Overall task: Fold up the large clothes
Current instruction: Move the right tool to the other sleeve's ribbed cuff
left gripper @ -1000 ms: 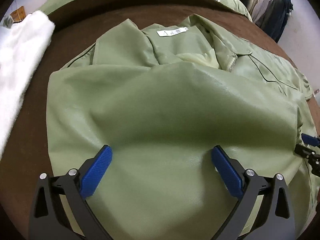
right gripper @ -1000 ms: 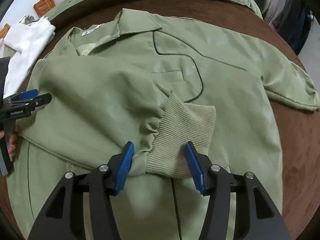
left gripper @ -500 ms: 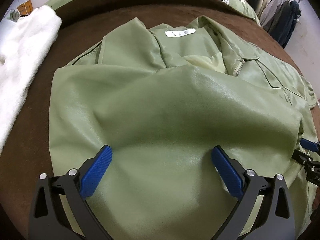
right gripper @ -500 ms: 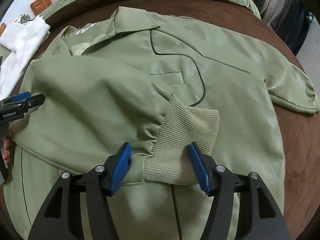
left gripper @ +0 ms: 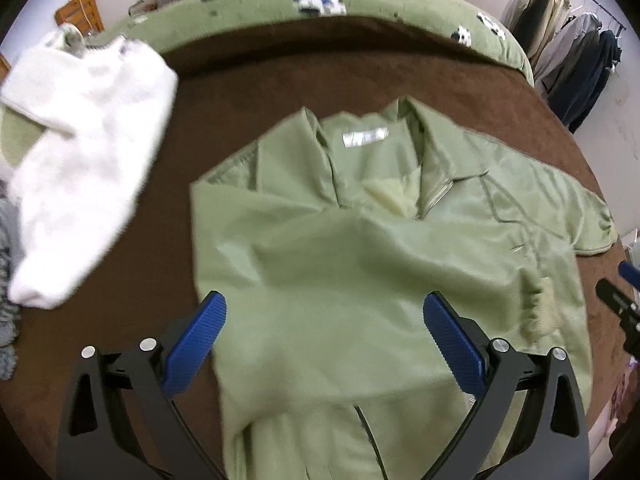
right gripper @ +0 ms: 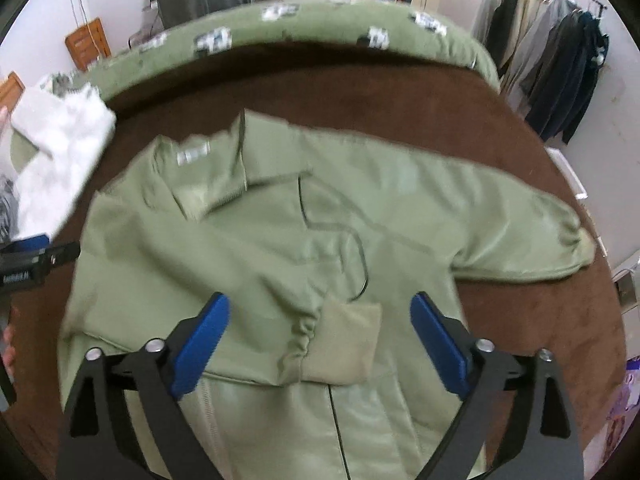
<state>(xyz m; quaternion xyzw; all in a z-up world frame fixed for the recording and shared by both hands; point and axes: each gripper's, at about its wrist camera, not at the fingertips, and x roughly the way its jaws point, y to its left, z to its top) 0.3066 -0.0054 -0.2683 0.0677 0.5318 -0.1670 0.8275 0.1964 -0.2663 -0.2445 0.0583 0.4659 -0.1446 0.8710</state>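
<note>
Both the left gripper point(left gripper: 324, 344) and right gripper point(right gripper: 320, 344) gape empty above the slick, floppy pale-green padded jacket point(right gripper: 248, 248), best pinched at its three-o'clock ribbed sleeve cuff point(right gripper: 576, 240).

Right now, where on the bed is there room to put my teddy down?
Bare brown blanket shows beyond the green jacket, up to the green pillow edge. Another strip lies between the jacket and the white fluffy garment. The middle is crowded: the jacket covers it.
</note>
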